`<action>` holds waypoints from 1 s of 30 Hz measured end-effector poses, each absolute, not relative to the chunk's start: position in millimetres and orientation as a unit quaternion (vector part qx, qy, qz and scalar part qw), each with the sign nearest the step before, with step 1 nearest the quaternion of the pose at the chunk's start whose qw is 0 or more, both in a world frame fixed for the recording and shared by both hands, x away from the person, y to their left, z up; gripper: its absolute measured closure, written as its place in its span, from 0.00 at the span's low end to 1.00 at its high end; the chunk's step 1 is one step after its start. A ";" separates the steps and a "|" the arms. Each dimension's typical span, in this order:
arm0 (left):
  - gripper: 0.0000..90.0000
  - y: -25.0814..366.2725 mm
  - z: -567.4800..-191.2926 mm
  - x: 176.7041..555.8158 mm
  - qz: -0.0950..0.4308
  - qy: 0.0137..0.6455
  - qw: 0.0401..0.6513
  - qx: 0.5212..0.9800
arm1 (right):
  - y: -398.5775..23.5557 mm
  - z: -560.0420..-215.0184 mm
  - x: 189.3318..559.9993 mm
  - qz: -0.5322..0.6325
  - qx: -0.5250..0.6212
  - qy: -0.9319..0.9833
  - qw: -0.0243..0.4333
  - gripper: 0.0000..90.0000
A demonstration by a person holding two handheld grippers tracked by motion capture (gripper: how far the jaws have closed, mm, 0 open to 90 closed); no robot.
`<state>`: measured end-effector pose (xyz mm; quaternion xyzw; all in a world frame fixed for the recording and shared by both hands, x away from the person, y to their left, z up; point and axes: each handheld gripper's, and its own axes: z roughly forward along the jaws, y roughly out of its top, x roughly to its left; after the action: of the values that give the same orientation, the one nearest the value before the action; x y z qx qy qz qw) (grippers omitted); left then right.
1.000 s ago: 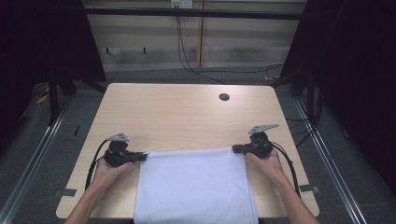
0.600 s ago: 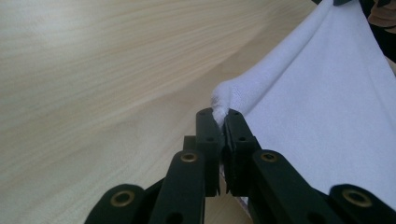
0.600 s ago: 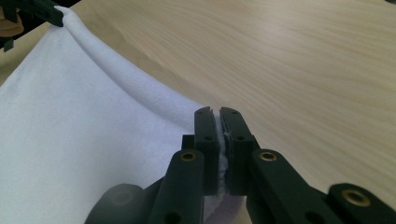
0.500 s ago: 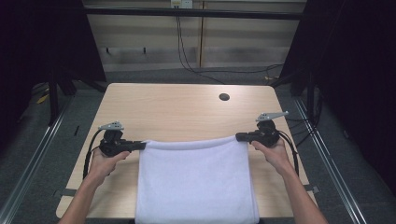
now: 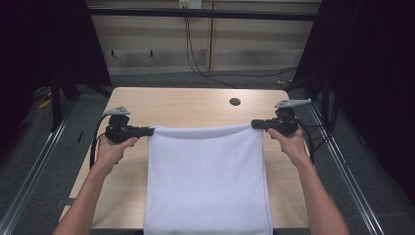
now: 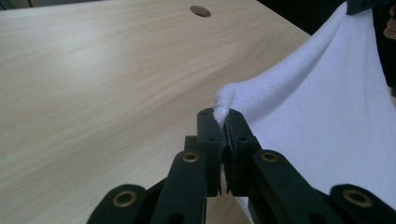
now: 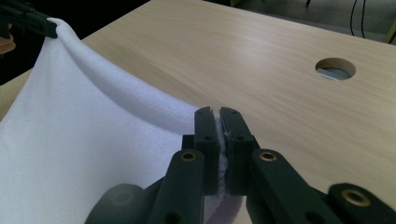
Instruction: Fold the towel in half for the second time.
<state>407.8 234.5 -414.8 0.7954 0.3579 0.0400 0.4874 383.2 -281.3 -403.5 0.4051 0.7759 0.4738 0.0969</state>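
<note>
Towel: in the high view it spans mid-table to the near edge and hangs over it, its far corners held by the left gripper and right gripper. The far table half lies bare but for a hole. Left gripper view: jaws clamp a bunched corner. Right gripper view: jaws pinch the other corner.

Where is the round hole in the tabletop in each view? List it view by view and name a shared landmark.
High view: the round hole lies near the table's far edge, right of centre, beyond the white towel.
Left gripper view: top centre, left of the towel's raised edge.
Right gripper view: upper right, right of the towel.
Shared landmark: the towel's stretched top edge, pinched at each end by a gripper.
</note>
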 end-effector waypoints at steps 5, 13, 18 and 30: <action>0.96 229.7 -399.0 422.2 0.057 0.358 0.494 0.790 | -284.0 -396.1 393.8 0.476 0.411 0.770 0.106 0.96; 0.97 225.1 -375.4 434.7 0.083 0.358 0.504 0.781 | -287.3 -381.5 409.6 0.482 0.421 0.758 0.127 0.96; 0.97 222.3 -373.2 436.5 0.089 0.355 0.507 0.780 | -287.3 -372.8 416.7 0.482 0.424 0.754 0.138 0.96; 0.97 221.7 -357.3 433.1 0.110 0.355 0.521 0.768 | -281.9 -351.7 428.6 0.491 0.424 0.745 0.159 0.97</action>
<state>433.1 221.7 -357.3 0.7684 0.3547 0.1103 0.5211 428.6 -281.9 -351.7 0.4237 0.7446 0.4907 0.1590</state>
